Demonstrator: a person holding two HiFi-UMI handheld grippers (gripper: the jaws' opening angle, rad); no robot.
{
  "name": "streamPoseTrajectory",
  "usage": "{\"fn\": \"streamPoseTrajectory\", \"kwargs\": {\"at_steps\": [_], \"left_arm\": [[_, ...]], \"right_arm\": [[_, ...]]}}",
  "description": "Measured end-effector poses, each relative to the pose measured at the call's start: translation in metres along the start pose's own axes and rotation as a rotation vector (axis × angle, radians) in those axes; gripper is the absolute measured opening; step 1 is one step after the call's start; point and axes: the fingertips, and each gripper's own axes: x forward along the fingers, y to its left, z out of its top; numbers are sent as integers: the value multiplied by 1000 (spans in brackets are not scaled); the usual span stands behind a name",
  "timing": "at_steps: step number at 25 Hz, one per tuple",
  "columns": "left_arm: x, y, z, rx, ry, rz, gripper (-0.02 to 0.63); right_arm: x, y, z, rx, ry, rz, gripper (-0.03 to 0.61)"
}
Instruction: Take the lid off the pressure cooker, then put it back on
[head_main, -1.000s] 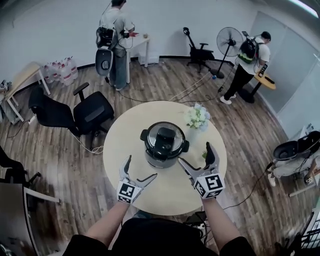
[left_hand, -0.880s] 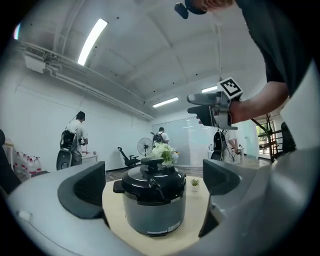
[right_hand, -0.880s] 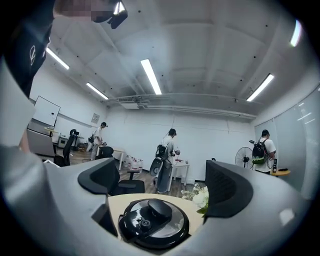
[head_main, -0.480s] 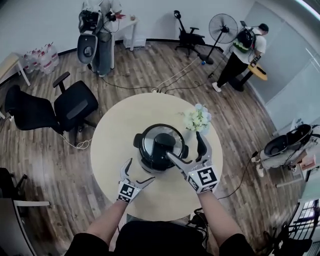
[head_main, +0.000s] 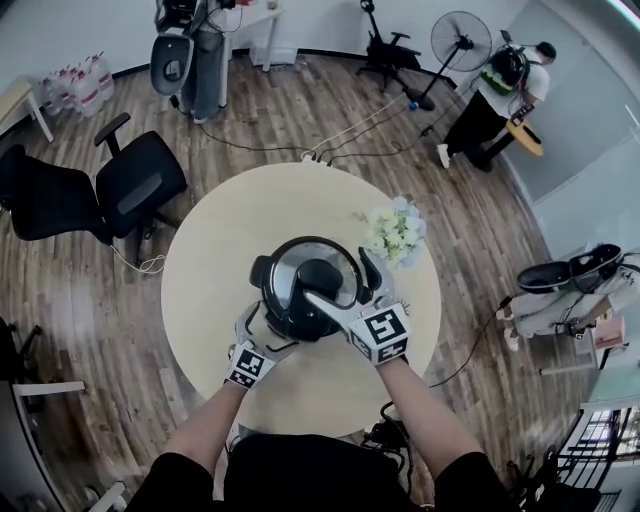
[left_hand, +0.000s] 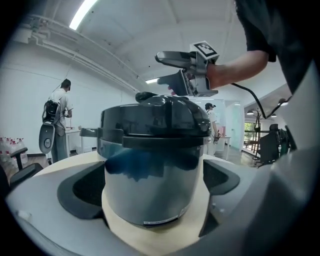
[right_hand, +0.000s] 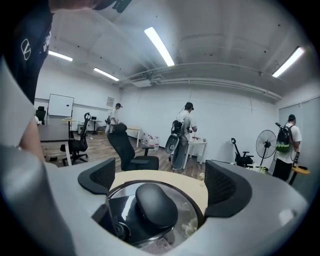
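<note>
Hovering over the pressure cooker (head_main: 305, 288) on the bench (head_main: 210, 260), right claw (head_main: 340, 278) is spread wide above the lid's (right_hand: 165, 222) black knob (right_hand: 156, 206), gripping nothing. Left claw (left_hand: 155, 170) is low at bench level, jaws wide apart flanking the pot's body, lid on

1. No words or numbers can be read anywhere in the room.
2. Pressure cooker (left_hand: 150, 165), between the left claw's (left_hand: 152, 182) jaws: a pale label (left_hand: 161, 220) low on its wall, with print too small to read.
3. Right cube (head_main: 378, 333) and left cube (head_main: 248, 365), just behind each claw: black-and-white square patterns only, no letters.
4. Dark sleeve (right_hand: 27, 55), up and left of the right claw (right_hand: 162, 181): a small round emblem, not legible.
</note>
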Motion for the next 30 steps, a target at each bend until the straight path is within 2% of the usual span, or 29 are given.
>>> {"fn": "streamPoseTrajectory", "kwargs": {"at_steps": [7,11,13,15,19,30], "left_arm": [[5,0,-2,-10,-14,6,592],[7,0,-3,-10,-15,4,592],[7,1,-3,-11,-15,6,592],[8,2,-3,-12,-13,9,592],[10,0,-3,-12,-13,7,592],[11,2,-2,-16,-3,16,592]], "right_arm": [[37,-2,-47,5,117,93,569],[52,7,-76,-44,216,189,567],[58,11,-87,-68,263,238,539],[60,15,-90,-63,265,274,502],[58,14,-89,-83,255,268,353],[60,12,-90,-74,281,256,348]]}}
